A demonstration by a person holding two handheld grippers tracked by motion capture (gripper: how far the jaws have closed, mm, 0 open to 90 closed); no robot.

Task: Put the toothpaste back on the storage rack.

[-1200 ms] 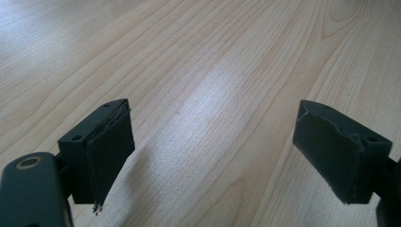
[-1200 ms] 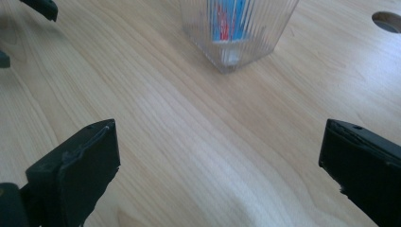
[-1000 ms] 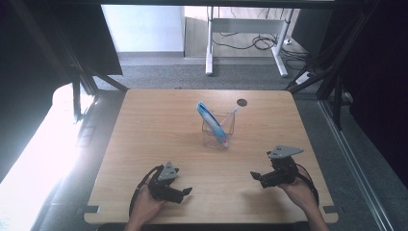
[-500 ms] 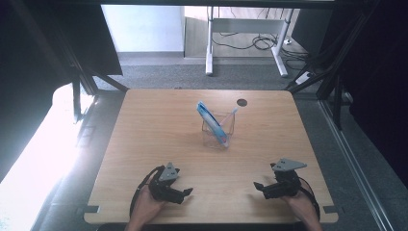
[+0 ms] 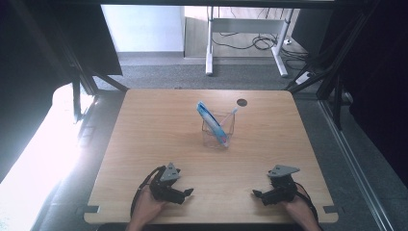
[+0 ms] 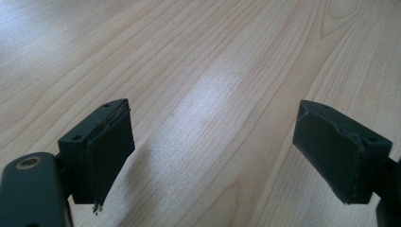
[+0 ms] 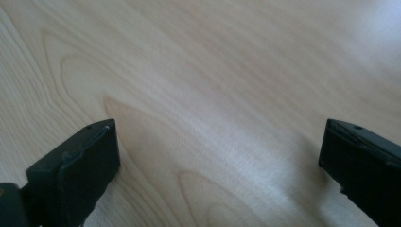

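- Left gripper (image 5: 186, 192) and right gripper (image 5: 258, 195) rest near the table (image 5: 144, 125) edge, jaws wide, holding nothing.
- The clear holder (image 5: 217, 130) keeps the blue tube (image 5: 211, 122) leaning upright, well apart from both.

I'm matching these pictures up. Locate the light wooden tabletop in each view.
High view: the light wooden tabletop spans the middle, bearing a clear plastic holder.
Left gripper view: it spreads behind the open jaws of the left gripper.
Right gripper view: it lies behind the open jaws of the right gripper.
Shared landmark: the wood grain.
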